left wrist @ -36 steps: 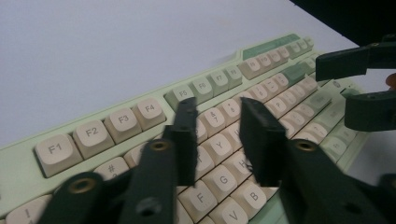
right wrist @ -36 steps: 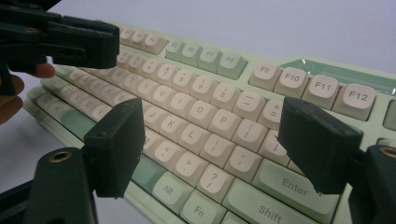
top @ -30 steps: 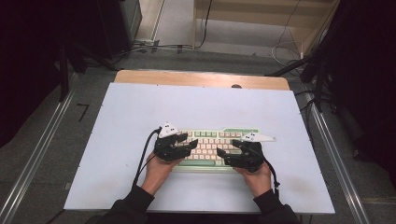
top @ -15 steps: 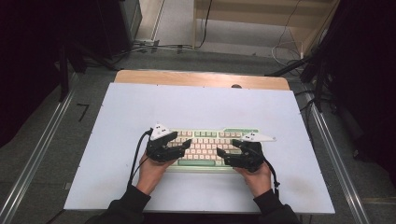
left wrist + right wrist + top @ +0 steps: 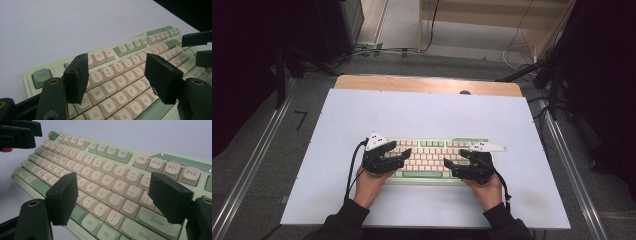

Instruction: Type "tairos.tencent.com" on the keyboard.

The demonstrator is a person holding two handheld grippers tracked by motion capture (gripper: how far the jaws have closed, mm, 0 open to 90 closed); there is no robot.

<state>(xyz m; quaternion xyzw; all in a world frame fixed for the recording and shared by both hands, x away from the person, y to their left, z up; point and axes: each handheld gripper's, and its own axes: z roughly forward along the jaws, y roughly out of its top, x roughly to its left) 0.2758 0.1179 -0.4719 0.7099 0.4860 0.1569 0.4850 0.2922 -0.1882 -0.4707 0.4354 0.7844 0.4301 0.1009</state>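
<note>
1. Reaching in from the bottom edge of the high view, the person's left hand [image 5: 371, 182] and right hand [image 5: 488, 187] each carry a set of tongs over the lower middle of the frame.
2. Left tongs [image 5: 401, 156] hover over the left end of the keyboard [image 5: 432, 150]; their jaws have just been opening and stand apart with nothing pressed between them, above the number and Q-W-E rows in the left gripper view [image 5: 117, 75].
3. Right tongs [image 5: 451, 162] stand spread too, gripping nothing, above the keys near Enter in the right gripper view [image 5: 112, 192].
4. Keyboard, pale green with cream keys, lies flat on the white worktop [image 5: 427, 110], just below the frame's centre.
5. Farther up, a wooden edge [image 5: 427, 84] borders the worktop.
</note>
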